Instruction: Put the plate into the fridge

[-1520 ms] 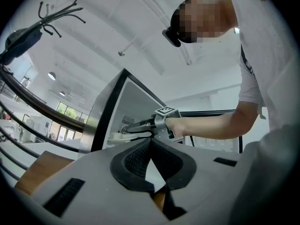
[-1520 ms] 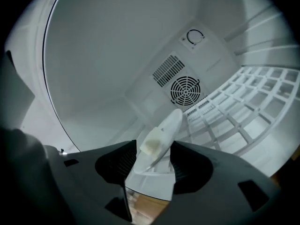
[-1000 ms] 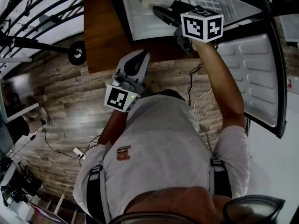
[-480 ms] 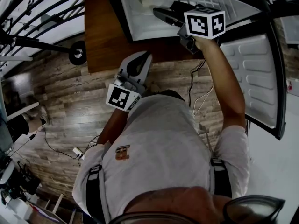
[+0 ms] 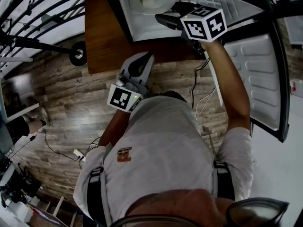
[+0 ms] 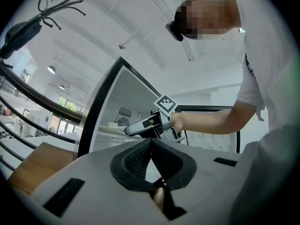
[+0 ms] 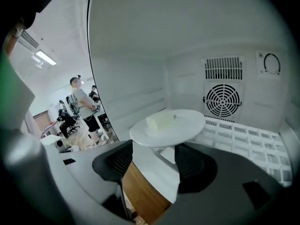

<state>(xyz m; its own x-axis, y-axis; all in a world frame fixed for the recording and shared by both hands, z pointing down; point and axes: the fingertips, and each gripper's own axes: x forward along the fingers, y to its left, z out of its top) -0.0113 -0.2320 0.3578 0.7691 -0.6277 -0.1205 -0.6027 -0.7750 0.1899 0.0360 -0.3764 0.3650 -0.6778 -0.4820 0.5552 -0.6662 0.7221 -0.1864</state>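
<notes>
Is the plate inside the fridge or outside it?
Inside. The plate lies on the fridge shelf near the fan; the right gripper's jaws are opening, nothing between them.

An open-plan, lab-like workspace is suggested by the plank floor (image 5: 71, 98) with a power strip (image 5: 78, 153) left on it, a metal railing (image 5: 42, 13), a ceiling strip light (image 7: 45, 57), and people (image 7: 83, 102) gathered beyond the fridge (image 7: 140, 55).

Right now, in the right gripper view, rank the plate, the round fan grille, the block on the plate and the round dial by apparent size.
1. plate, which is also nearest the camera
2. round fan grille
3. block and round dial: they look about alike, so I have not ranked them
</notes>
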